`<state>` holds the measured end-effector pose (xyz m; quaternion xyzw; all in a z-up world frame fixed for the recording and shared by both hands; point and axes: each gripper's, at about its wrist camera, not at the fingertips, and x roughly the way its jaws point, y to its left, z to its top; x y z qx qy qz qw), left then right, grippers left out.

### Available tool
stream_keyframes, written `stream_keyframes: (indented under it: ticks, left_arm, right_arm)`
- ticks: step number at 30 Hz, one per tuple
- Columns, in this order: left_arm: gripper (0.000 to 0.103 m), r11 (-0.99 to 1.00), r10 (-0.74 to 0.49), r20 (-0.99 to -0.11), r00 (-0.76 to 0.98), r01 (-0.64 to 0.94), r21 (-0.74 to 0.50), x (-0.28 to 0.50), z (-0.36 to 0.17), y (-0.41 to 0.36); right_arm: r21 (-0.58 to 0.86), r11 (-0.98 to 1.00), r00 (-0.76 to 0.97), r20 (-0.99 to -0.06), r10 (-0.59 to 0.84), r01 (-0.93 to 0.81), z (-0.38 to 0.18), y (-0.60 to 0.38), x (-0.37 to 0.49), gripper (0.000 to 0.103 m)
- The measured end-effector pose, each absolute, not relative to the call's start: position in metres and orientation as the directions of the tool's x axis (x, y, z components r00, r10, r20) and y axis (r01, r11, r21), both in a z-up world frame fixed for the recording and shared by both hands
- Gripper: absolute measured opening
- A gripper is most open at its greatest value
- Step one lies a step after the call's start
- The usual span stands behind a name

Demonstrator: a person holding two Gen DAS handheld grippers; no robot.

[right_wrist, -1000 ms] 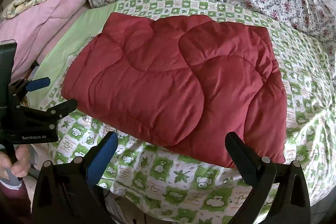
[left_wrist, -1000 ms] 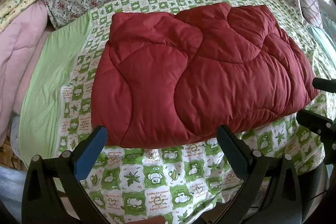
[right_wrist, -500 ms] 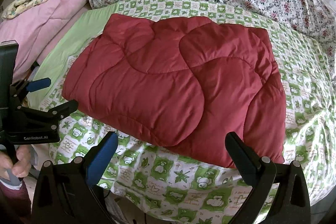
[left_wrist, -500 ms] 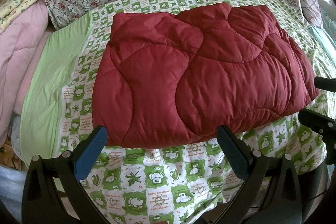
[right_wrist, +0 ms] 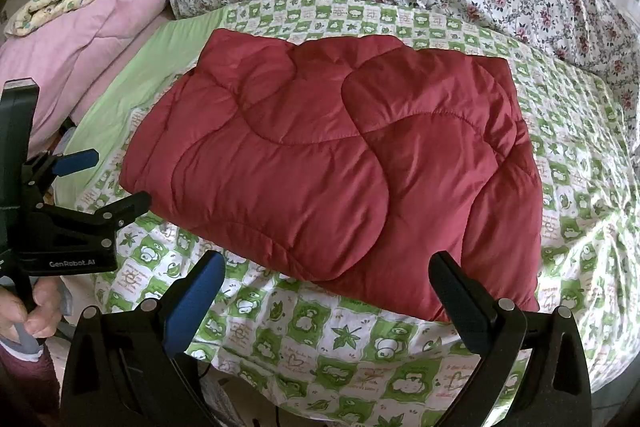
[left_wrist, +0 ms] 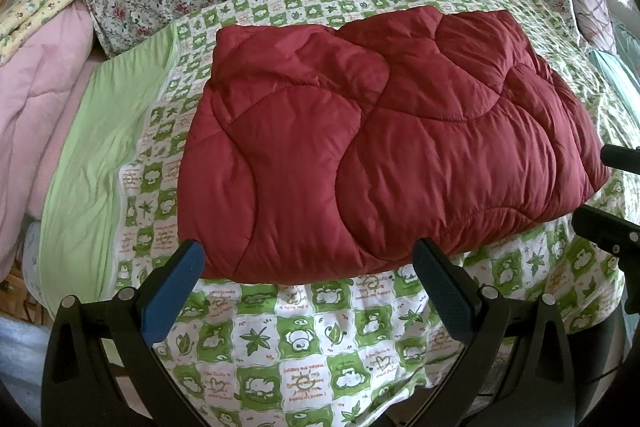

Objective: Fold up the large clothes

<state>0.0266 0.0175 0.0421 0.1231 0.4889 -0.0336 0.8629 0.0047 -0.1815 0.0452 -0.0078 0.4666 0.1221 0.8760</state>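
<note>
One red quilted garment (left_wrist: 384,147), folded into a rectangle, lies at centre of the green-checked sheet (left_wrist: 304,359). Two grippers at the near edge: left gripper (left_wrist: 308,267) and right gripper (right_wrist: 326,279), both with fingers spread wide, holding nothing. One pink quilt (right_wrist: 84,55) far left.

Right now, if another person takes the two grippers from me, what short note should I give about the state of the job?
Left gripper: open, holds nothing, just in front of the near edge of the red quilted coat.
Right gripper: open, holds nothing, at the same near edge.
The coat lies folded into a thick rectangle on the green checked sheet.
Done: the main folds, by the look of it.
Left: perhaps one more fold or tidying; I cannot tell.
</note>
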Motion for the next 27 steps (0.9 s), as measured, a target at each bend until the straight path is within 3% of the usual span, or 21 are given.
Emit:
stream_keyframes:
  ticks: [27]
  left_arm:
    - [0.103, 0.966, 0.071, -0.846, 0.528, 0.177, 0.191, 0.0266, 0.0442, 0.0172]
  right_arm:
    - [0.098, 0.970, 0.536, -0.819, 0.205, -0.221, 0.0466, -0.1802, 0.0043, 0.103]
